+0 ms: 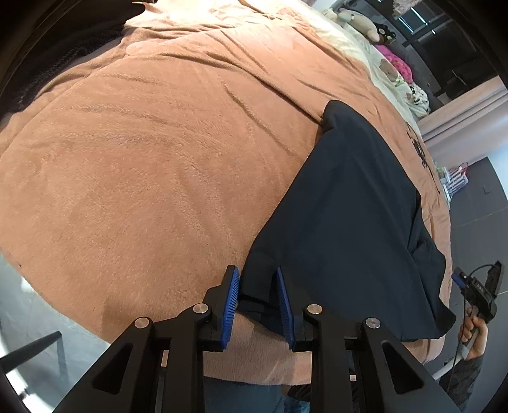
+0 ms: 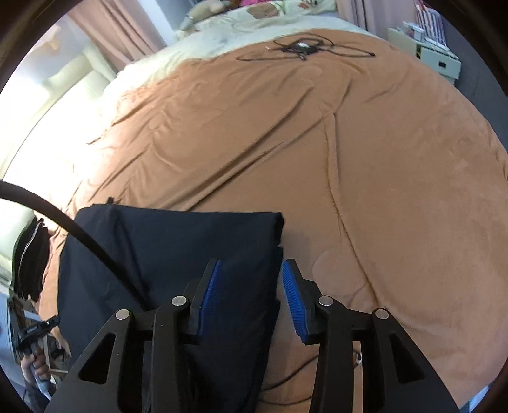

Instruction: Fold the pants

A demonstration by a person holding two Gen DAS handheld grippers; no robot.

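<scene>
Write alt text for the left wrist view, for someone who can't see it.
Dark pants lie on a tan blanket covering a bed, and the left gripper has its blue fingers open around the nearest edge of the cloth. At far right a hand holds the right gripper off the bed's edge, and soft toys sit at the far end.

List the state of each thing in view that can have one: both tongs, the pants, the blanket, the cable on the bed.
Left tongs: open, fingers straddling a corner of the pants.
Right tongs: open, straddling the pants' edge.
Pants: dark, folded over, lying flat on the bed's near edge.
Brown blanket: spread out, lightly wrinkled.
Black cable: loosely tangled, lying on the blanket's far end.
</scene>
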